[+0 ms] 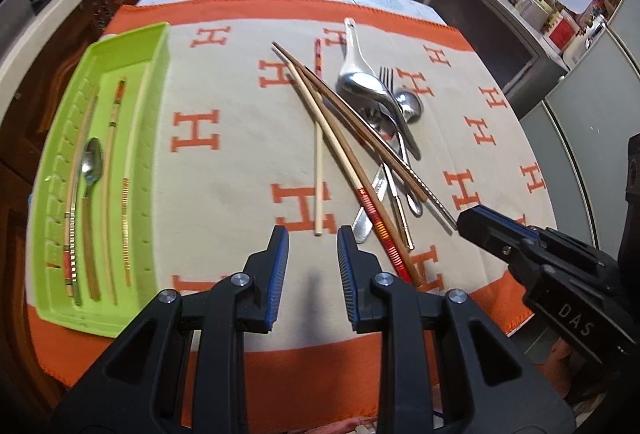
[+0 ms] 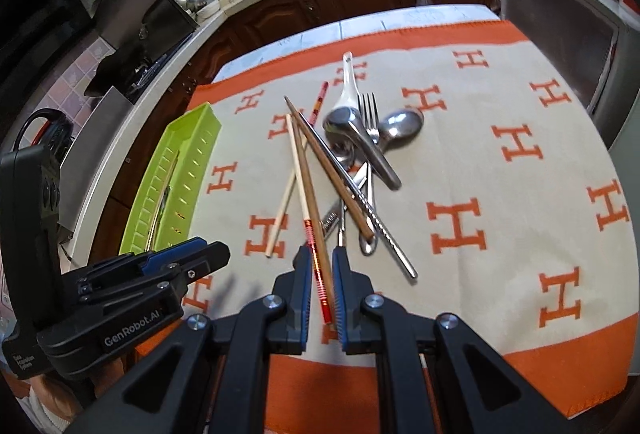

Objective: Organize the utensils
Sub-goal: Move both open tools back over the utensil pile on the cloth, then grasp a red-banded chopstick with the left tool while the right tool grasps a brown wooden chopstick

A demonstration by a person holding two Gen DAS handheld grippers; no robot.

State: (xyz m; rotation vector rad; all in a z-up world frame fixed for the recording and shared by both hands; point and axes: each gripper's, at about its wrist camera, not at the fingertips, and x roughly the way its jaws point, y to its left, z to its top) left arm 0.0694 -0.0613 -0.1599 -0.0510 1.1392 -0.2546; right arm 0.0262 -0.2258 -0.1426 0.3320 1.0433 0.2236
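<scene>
- Left wrist view: my left gripper point(image 1: 313, 234) hangs above the orange-and-cream cloth point(image 1: 224, 162) with its jaws spread apart and nothing between them.
- To its left sits the green tray point(image 1: 132, 46), lying lengthwise on the cloth; inside it I see a small spoon point(image 1: 91, 164) and several chopsticks laid side by side along its length.
- Ahead and slightly right lies the loose pile: a red-ended chopstick point(image 1: 384, 234), a pale chopstick point(image 1: 319, 170) just left of it, brown chopsticks crossing over a big metal spoon point(image 1: 360, 82), a fork point(image 1: 387, 78) and a round spoon point(image 1: 409, 106).
- My right gripper point(image 1: 476, 222) comes in from the right edge, near the pile's near end; from this side I cannot tell its jaw gap.
- Right wrist view: my right gripper point(image 2: 322, 254) has its jaws narrowed around the red-ended chopstick point(image 2: 318, 262), which runs between the blue pads point(image 2: 340, 282); whether the pads actually touch it I cannot tell.
- The pile lies directly ahead, the green tray point(image 2: 200, 126) is far left, and the left gripper point(image 2: 192, 254) is beside it.
</scene>
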